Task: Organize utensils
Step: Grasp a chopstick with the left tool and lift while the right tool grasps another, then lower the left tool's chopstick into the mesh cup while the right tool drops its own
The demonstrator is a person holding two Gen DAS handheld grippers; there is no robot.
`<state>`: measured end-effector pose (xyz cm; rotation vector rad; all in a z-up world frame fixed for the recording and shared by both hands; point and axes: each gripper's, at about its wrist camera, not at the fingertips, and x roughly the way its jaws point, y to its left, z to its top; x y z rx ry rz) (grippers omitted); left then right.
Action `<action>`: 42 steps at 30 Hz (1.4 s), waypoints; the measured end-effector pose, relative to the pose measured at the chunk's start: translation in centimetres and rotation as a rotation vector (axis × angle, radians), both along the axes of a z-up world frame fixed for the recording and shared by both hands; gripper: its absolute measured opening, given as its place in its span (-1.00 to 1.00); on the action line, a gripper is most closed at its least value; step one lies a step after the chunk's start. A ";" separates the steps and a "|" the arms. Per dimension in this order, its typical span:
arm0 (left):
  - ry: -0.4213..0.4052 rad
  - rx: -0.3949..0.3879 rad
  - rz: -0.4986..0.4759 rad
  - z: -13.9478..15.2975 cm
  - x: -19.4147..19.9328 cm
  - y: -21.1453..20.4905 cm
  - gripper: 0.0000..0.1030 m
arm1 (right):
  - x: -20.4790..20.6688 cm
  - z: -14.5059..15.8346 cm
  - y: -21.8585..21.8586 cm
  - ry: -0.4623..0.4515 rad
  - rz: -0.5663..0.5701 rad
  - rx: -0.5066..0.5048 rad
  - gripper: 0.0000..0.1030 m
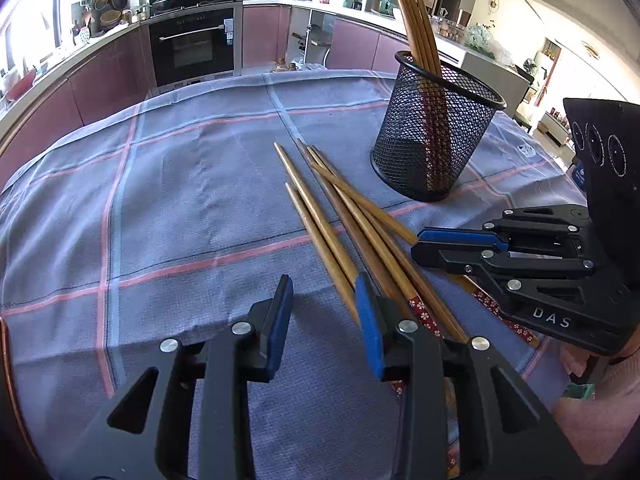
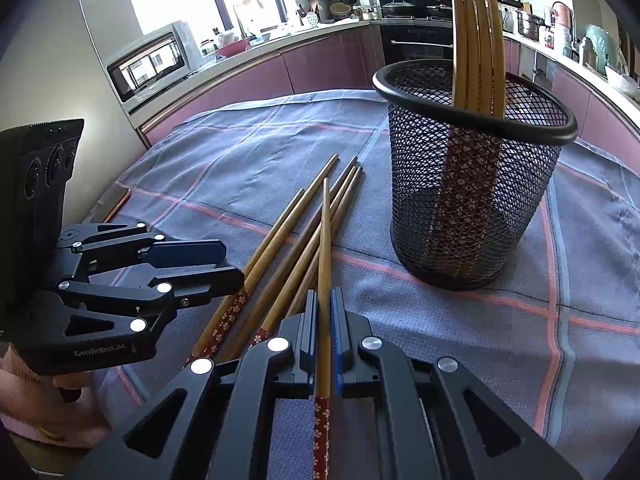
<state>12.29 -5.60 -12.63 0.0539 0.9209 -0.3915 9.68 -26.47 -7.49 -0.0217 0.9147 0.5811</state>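
A black mesh cup [image 1: 436, 132] [image 2: 472, 184] stands upright on the table, with several wooden chopsticks [image 1: 416, 20] [image 2: 476, 20] sticking out of it. More loose chopsticks [image 1: 340, 216] [image 2: 288, 248] lie fanned on the cloth in front of the cup. My right gripper [image 2: 324, 320] [image 1: 418, 246] is shut on one chopstick [image 2: 325, 240], which points forward over the pile. My left gripper [image 1: 324, 312] [image 2: 232, 262] is open just left of the pile. Nothing lies between its blue pads [image 1: 280, 320], and its right finger rests against the chopstick handles.
A grey-blue checked tablecloth [image 1: 160, 200] [image 2: 580, 260] covers the table. Kitchen counters, an oven [image 1: 192, 48] and a microwave [image 2: 152, 64] stand beyond the far edge. A person's pink-sleeved hand [image 2: 48, 420] holds the left gripper.
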 end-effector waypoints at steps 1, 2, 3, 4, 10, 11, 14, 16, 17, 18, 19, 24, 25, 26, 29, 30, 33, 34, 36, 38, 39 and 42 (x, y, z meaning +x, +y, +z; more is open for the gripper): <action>-0.002 0.005 0.004 0.0 0.1 0.0 -0.40 | 0.0 0.0 0.0 0.000 0.001 -0.001 -0.89; 0.003 0.012 0.007 -0.1 0.3 0.0 -0.44 | 0.0 0.0 0.0 0.000 0.001 -0.001 -0.88; 0.006 0.020 0.010 -0.3 0.4 0.0 -0.53 | 0.1 0.0 0.0 -0.001 0.002 -0.003 -0.88; 0.000 0.028 0.011 -0.3 0.5 0.1 -0.59 | 0.1 -0.1 0.1 -0.001 0.002 -0.007 -0.88; -0.006 0.045 0.021 -0.3 1.0 -0.1 -0.67 | 0.5 -0.2 0.5 -0.009 0.007 -0.021 -0.88; -0.006 0.040 0.032 -0.3 1.1 0.0 -0.70 | 0.6 -0.2 0.4 -0.008 0.006 -0.019 -0.88; 0.000 0.022 0.058 -0.3 1.2 0.4 -0.85 | 0.5 -0.1 0.5 -0.012 0.005 -0.020 -0.89; -0.005 0.017 0.071 -0.1 1.1 0.7 -0.85 | 0.3 0.2 0.3 -0.018 0.002 -0.007 -0.89; -0.007 0.013 0.073 0.1 1.0 0.9 -0.85 | 0.2 0.4 0.1 -0.023 0.000 -0.001 -0.89; -0.009 0.010 0.072 0.2 0.9 1.0 -0.85 | 0.2 0.6 -0.1 -0.029 -0.003 0.004 -0.89; -0.014 0.007 0.071 0.5 0.7 1.1 -0.85 | 0.0 1.0 -0.3 -0.036 -0.005 0.014 -0.89; -0.042 -0.049 0.039 2.5 0.1 1.6 -0.85 | -0.6 3.4 -2.0 -0.094 -0.021 0.070 -0.89; -0.050 -0.071 0.028 3.1 0.0 1.7 -0.85 | -0.7 3.9 -2.3 -0.105 -0.025 0.080 -0.89; -0.059 -0.093 0.016 3.8 -0.2 1.9 -0.85 | -0.8 4.5 -2.7 -0.118 -0.032 0.091 -0.89; -0.087 -0.153 -0.022 5.8 -0.6 2.1 -0.85 | -1.1 6.0 -3.8 -0.154 -0.050 0.130 -0.89; -0.097 -0.165 -0.031 6.4 -0.7 2.1 -0.85 | -1.2 6.6 -4.2 -0.169 -0.057 0.140 -0.89; -0.135 -0.204 -0.061 8.3 -1.2 2.1 -0.85 | -1.3 7.8 -5.1 -0.204 -0.077 0.156 -0.89; -0.145 -0.219 -0.072 8.9 -1.3 2.1 -0.85 | -1.3 8.0 -5.4 -0.211 -0.083 0.164 -0.89; -0.165 -0.238 -0.085 9.9 -1.5 2.0 -0.85 | -1.2 8.6 -5.8 -0.228 -0.092 0.170 -0.89; -0.187 -0.253 -0.095 10.8 -1.6 2.0 -0.85 | -1.1 9.1 -6.1 -0.244 -0.098 0.173 -0.89; -0.199 -0.258 -0.096 11.3 -1.6 2.1 -0.86 | -1.2 9.3 -6.2 -0.254 -0.101 0.173 -0.89; -0.225 -0.283 -0.102 12.6 -1.6 2.1 -0.86 | -1.0 10.2 -6.7 -0.282 -0.111 0.182 -0.89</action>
